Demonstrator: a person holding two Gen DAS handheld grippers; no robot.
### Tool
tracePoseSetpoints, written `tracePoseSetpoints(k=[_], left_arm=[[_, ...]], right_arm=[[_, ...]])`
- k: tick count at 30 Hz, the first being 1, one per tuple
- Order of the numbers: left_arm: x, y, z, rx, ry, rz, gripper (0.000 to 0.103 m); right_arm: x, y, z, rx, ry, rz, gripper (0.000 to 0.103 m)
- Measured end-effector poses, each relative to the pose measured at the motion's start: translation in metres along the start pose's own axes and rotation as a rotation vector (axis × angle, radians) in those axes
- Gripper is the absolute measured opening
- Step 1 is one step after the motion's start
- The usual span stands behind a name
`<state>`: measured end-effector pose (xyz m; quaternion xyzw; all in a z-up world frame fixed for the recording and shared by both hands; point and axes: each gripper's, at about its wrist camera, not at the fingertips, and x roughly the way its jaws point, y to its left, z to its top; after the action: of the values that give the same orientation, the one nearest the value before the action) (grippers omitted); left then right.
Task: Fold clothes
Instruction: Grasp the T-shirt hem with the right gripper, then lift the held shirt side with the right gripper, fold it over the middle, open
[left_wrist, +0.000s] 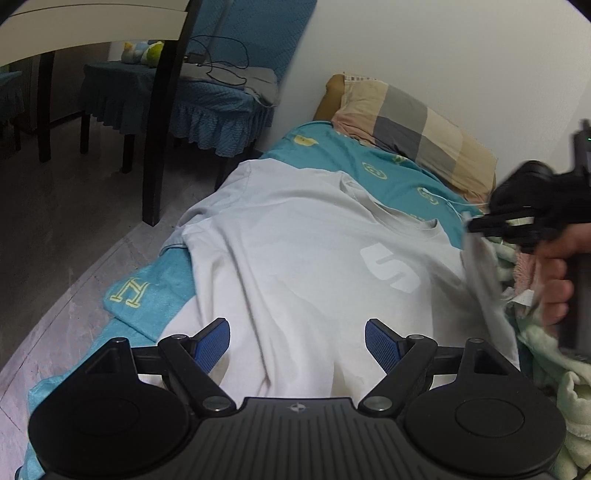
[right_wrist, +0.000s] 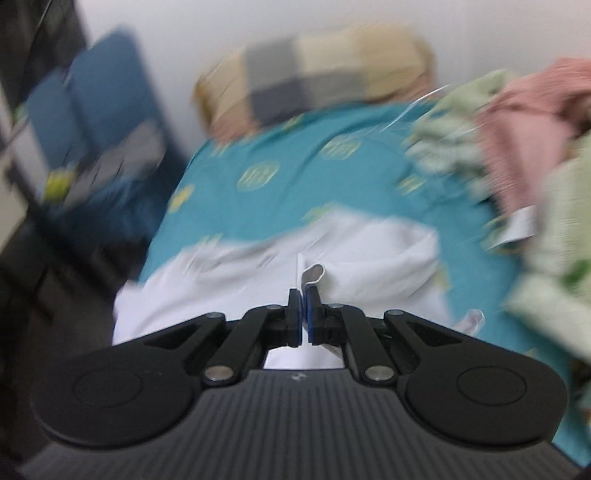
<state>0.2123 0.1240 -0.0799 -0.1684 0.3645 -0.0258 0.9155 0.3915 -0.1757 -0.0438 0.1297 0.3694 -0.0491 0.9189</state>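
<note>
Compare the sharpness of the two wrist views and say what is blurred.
Left wrist view: mostly sharp; white T-shirt and pillow are crisp, only the right gripper smears, and fisheye bends the edges. Right wrist view: heavy motion blur over the bedsheet; the right gripper's fingers, pinching white cloth, stay sharp.

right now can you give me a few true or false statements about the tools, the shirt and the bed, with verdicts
1. The left tool is open, its blue pads apart above the white t-shirt. True.
2. The right tool is open and holds nothing. False: it is shut on a fold of the white t-shirt.
3. The t-shirt lies on a teal bedsheet. True.
4. The checked pillow lies on top of the t-shirt. False: it sits against the wall beyond the shirt, apart from it.
5. The floor beside the bed is covered in crumpled clothes. False: the pink and green crumpled cloth lies on the bed.
</note>
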Motion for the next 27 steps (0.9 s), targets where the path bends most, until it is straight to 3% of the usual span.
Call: tracePoseSetpoints(k=[5, 10, 11, 13, 15, 23, 27], left_arm=[[0.008, 0.006, 0.000, 0.005, 0.000, 0.016, 0.082], [0.019, 0.004, -0.001, 0.036, -0.001, 0.014, 0.082], [0.020, 0.002, -0.001, 0.046, -0.003, 0.007, 0.082], [0.018, -0.002, -0.003, 0.068, -0.013, -0.005, 0.082], [0.016, -0.006, -0.004, 0.090, -0.024, -0.016, 0.082], [-0.008, -0.026, -0.014, 0.180, -0.070, -0.053, 0.082], [-0.028, -0.034, -0.026, 0.201, -0.064, -0.055, 0.082]], right_arm=[[0.049, 0.059, -0.026, -0.063, 0.109, 0.075, 0.007], [0.068, 0.063, -0.045, -0.079, 0.166, 0.171, 0.010], [0.062, 0.056, -0.046, -0.068, 0.156, 0.186, 0.014], [0.048, 0.043, -0.048, -0.046, 0.134, 0.217, 0.033], [0.018, 0.026, -0.053, -0.015, 0.079, 0.251, 0.058], [-0.145, -0.039, -0.104, 0.037, -0.079, 0.253, 0.063], [-0.196, -0.065, -0.140, 0.059, -0.111, 0.214, 0.064]])
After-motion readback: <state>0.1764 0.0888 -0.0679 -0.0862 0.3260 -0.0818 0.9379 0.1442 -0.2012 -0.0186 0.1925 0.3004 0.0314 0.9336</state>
